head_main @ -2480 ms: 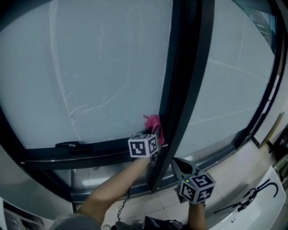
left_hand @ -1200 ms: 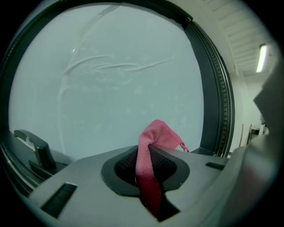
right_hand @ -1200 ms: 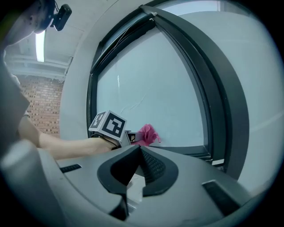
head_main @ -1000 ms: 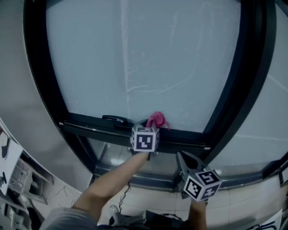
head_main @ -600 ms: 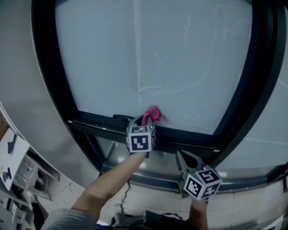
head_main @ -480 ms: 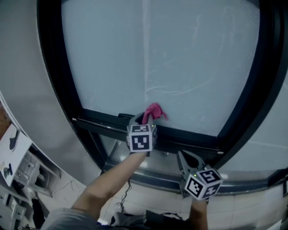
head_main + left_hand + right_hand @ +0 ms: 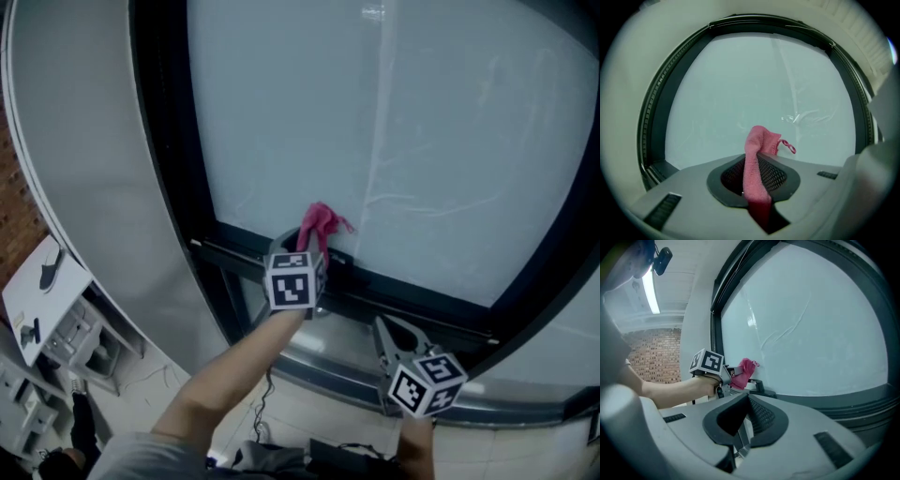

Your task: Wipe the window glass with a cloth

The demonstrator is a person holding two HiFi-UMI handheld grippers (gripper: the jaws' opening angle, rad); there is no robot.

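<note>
A pink cloth [image 7: 319,223] is pinched in my left gripper [image 7: 305,251], which is shut on it and holds it against the bottom edge of the window glass [image 7: 394,131]. In the left gripper view the cloth [image 7: 757,168] rises from between the jaws toward the pale glass [image 7: 740,93]. My right gripper [image 7: 394,339] hangs lower right, below the frame, shut with nothing in it. From the right gripper view I see the left gripper [image 7: 729,376] with the cloth [image 7: 744,367] next to the glass [image 7: 811,333].
A black window frame [image 7: 169,150] borders the pane, with a black handle [image 7: 761,386] on the bottom rail [image 7: 412,305]. A grey wall [image 7: 84,159] stands at the left. White shelves [image 7: 47,319] sit at the lower left, near a brick wall [image 7: 651,357].
The left gripper with the cloth has slid left along the bottom of the pane, from beside the right mullion toward the left frame. The right gripper stayed low at the right.
</note>
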